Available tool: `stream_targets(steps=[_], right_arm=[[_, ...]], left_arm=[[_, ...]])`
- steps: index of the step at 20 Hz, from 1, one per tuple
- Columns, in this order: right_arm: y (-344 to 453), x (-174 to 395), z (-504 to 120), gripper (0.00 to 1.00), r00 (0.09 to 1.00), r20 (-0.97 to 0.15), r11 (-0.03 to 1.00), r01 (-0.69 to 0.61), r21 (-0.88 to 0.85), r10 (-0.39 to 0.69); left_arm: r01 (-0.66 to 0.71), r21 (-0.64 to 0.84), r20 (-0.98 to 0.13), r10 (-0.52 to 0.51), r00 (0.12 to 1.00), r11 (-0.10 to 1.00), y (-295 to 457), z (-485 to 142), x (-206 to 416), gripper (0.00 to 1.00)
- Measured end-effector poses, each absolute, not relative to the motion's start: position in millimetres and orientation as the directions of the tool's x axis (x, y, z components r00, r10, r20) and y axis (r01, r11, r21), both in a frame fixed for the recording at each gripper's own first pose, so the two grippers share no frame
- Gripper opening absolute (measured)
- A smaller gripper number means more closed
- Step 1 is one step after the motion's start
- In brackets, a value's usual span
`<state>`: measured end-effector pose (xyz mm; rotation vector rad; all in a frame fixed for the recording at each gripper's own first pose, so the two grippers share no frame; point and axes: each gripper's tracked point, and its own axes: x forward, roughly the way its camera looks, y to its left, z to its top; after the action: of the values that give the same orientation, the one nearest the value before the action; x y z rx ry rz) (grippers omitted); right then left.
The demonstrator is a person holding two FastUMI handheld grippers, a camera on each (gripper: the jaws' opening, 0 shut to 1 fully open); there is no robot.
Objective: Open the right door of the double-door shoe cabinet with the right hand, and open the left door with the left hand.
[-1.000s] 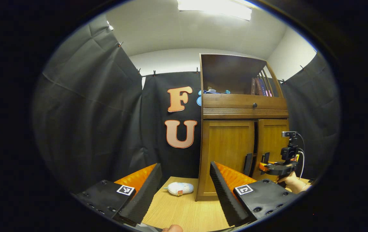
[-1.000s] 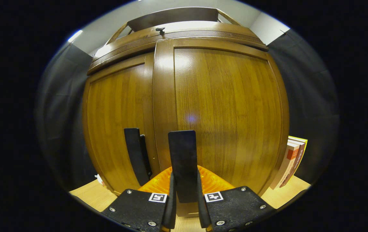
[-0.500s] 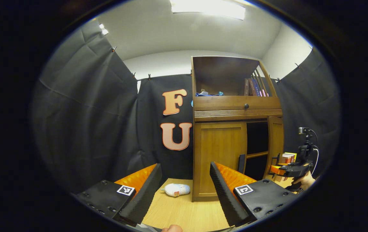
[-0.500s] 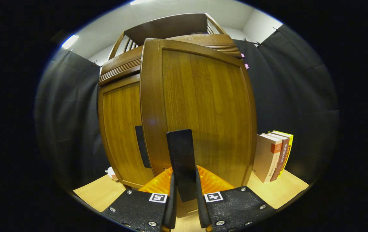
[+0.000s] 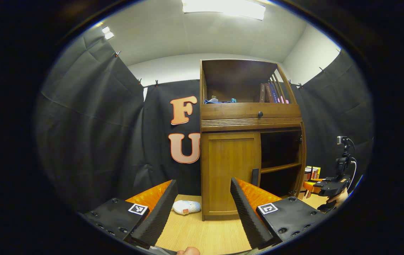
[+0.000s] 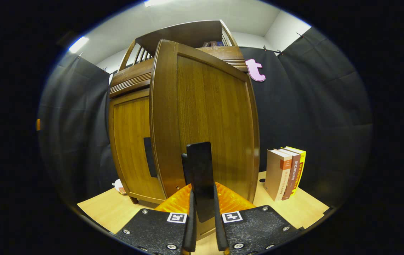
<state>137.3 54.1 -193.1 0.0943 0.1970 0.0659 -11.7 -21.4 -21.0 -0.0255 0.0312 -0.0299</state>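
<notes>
Shoe cabinet, right door swung open, top shelf with books, right gripper clamping door handle, left gripper wide, holding nothing.

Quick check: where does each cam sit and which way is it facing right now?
Left gripper view: rides the left gripper, held back from the cabinet, facing its front; own open fingers low, right gripper and hand far right.
Right gripper view: rides the right gripper, close against the right door, fingers shut on its handle.
Shared: cabinet, left door, table.
</notes>
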Motion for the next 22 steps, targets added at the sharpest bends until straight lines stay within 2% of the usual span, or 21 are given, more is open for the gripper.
stream_targets(steps=[3,6,7,12,17,18,19,20,22], right_arm=[[36.8,126.5,-189.6,0.19,0.980,-0.189,0.996,-0.040,0.085,0.056],[19.1,117.2,-187.5,0.18,0.981,-0.190,0.997,-0.020,0.076,0.035],[13.2,114.0,-188.1,0.12,0.981,-0.191,0.997,-0.014,0.072,0.027],[-20.2,104.1,-184.7,0.14,0.981,-0.194,0.998,0.024,0.053,-0.013],[-59.8,94.9,-181.6,0.04,0.979,-0.187,0.996,0.086,0.017,-0.082],[-66.8,91.4,-182.6,0.02,0.979,-0.185,0.996,0.088,0.021,-0.083],[-72.2,90.5,-183.1,0.07,0.980,-0.184,0.996,0.086,0.027,-0.079],[-77.0,90.2,-185.8,0.01,0.981,-0.182,0.996,0.082,0.032,-0.075],[-88.2,90.0,-186.9,0.01,0.981,-0.178,0.996,0.081,0.032,-0.074]], left_arm=[[0.055,-0.042,-0.037,-0.057,0.998,0.998,-33.8,-22.1,-8.9,0.95],[0.063,-0.048,-0.037,-0.064,0.997,0.997,-42.3,-21.4,-7.7,0.97],[0.065,-0.047,-0.035,-0.067,0.997,0.997,-44.7,-21.0,-7.3,0.97],[0.084,-0.052,-0.035,-0.086,0.996,0.995,-60.1,-20.9,-3.3,0.99],[0.096,-0.041,-0.032,-0.097,0.995,0.995,-76.0,-18.4,1.9,0.97],[0.099,-0.040,-0.032,-0.100,0.994,0.994,-79.1,-19.1,3.4,0.99],[0.101,-0.039,-0.035,-0.102,0.994,0.994,-83.5,-19.9,5.2,0.99],[0.103,-0.038,-0.039,-0.105,0.994,0.994,-86.9,-21.9,7.4,0.99],[0.103,-0.036,-0.047,-0.105,0.993,0.994,-93.8,-25.2,10.7,0.97]])
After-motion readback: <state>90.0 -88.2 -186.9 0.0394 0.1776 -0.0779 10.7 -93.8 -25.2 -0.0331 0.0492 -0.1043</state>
